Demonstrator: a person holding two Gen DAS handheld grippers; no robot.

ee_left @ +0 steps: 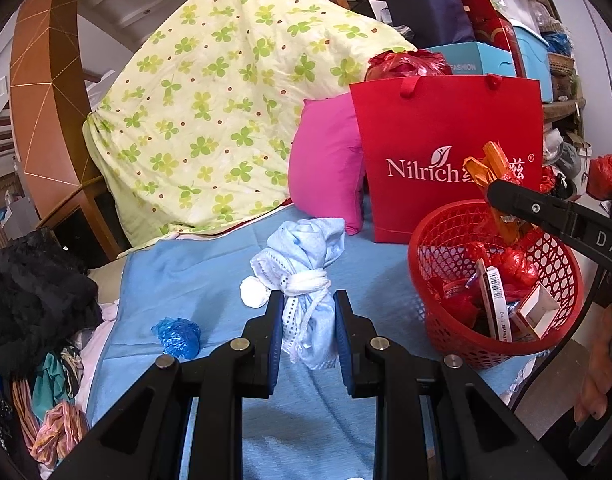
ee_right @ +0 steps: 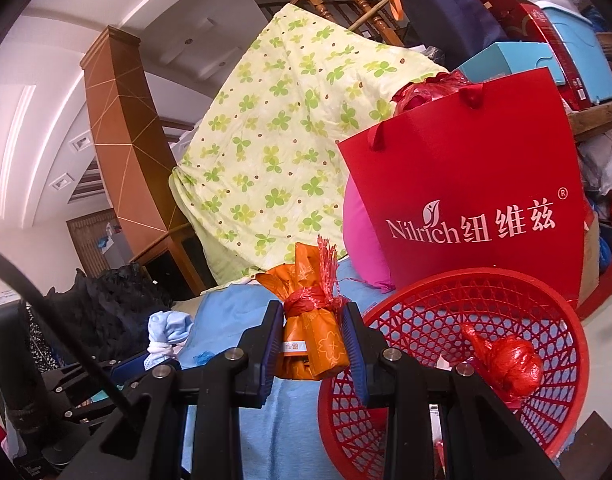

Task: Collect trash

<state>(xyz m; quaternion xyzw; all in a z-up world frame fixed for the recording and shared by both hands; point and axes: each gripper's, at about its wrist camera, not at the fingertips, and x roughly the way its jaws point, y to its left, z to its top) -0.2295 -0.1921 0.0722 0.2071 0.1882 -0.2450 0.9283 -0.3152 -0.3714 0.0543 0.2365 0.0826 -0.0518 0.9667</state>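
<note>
My left gripper (ee_left: pixel 309 322) is shut on a light-blue cloth bundle (ee_left: pixel 306 272) tied with white string, held above the blue sheet (ee_left: pixel 193 276). In the right wrist view my right gripper (ee_right: pixel 313 334) is shut on an orange wrapper bundle (ee_right: pixel 312 334) tied with red string, just left of the red mesh basket (ee_right: pixel 426 320). From the left wrist view that orange bundle (ee_left: pixel 490 168) hangs over the basket (ee_left: pixel 562 280), which holds red bags, cartons and a small box. A crumpled blue bag (ee_left: pixel 177 337) and a white wad (ee_left: pixel 254 293) lie on the sheet.
A red Nilrich paper bag (ee_left: pixel 446 152) stands behind the basket, beside a pink pillow (ee_left: pixel 326 168) and a clover-print quilt (ee_left: pixel 209 112). Dark and striped clothes (ee_left: pixel 37 300) pile at the left. Boxes and bags (ee_left: pixel 506 28) crowd the back right.
</note>
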